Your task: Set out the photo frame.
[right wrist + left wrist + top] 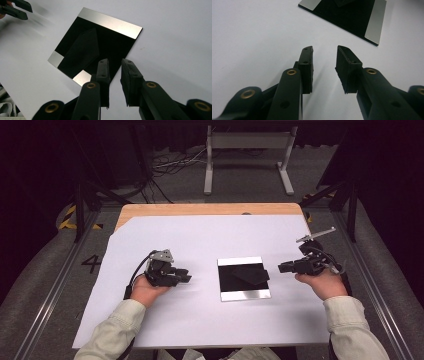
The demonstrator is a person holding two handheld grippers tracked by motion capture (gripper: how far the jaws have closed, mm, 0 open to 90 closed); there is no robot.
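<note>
Black cloth (250, 274) lies on the silver tray (245, 295); both grippers' jaws gape, empty.

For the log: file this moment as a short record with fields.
surface: white sheet on a wooden table
centre item: square plate, black with silvery strips along two edges
on plate: black folded cloth
left gripper: open, holds nothing, left of plate
right gripper: open, holds nothing, just right of plate, jaws pointing at it
contact: neither gripper touches plate or cloth
</note>
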